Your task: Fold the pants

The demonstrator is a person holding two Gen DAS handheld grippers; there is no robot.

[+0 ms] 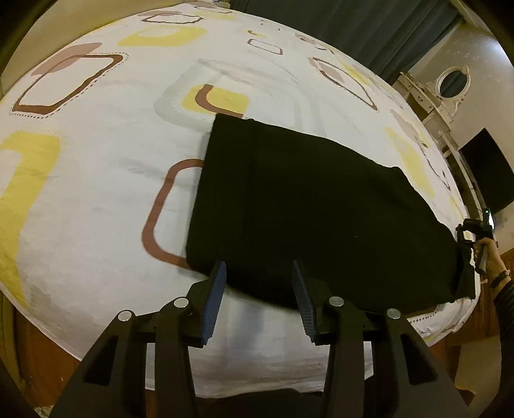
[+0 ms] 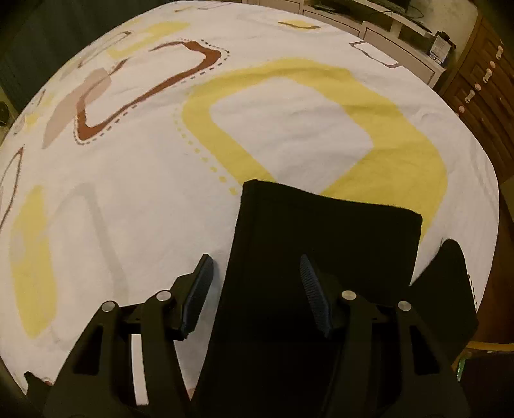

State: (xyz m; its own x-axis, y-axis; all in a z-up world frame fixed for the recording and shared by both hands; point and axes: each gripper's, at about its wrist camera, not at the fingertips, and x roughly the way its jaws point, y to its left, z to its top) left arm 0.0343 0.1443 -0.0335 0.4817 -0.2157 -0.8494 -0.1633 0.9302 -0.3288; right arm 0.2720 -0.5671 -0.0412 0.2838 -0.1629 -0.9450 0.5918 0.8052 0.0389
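Now the black fabric pants (image 1: 308,205) lie flat on the bed, folded into a long dark slab on the white bedsheet printed with yellow and brown rounded squares (image 1: 106,180). From the left wrist view, the left gripper (image 1: 259,273) hovers right at the near edge of the cloth, its two blue ribbed fingers (image 1: 216,289) spread wide apart with nothing between them but the hem of the pants beneath. Over at the far right end of the garment, the right gripper (image 1: 472,234) shows small at the frame edge in the person's hand, just beside the pants' end; from here I cannot tell how it stands.

The right wrist view settles it: the right gripper (image 2: 255,273) has its fingers (image 2: 313,289) well apart, one over the bare sheet, the other over the black cloth (image 2: 321,250), gripping nothing. A second dark flap of the pants (image 2: 446,289) sticks out toward the bed's right edge. Beyond the bed stand a brown wooden chest of drawers with pale knobs (image 2: 482,83), dark green curtains (image 1: 353,29) and a white ornate frame with an oval mirror (image 1: 451,83).
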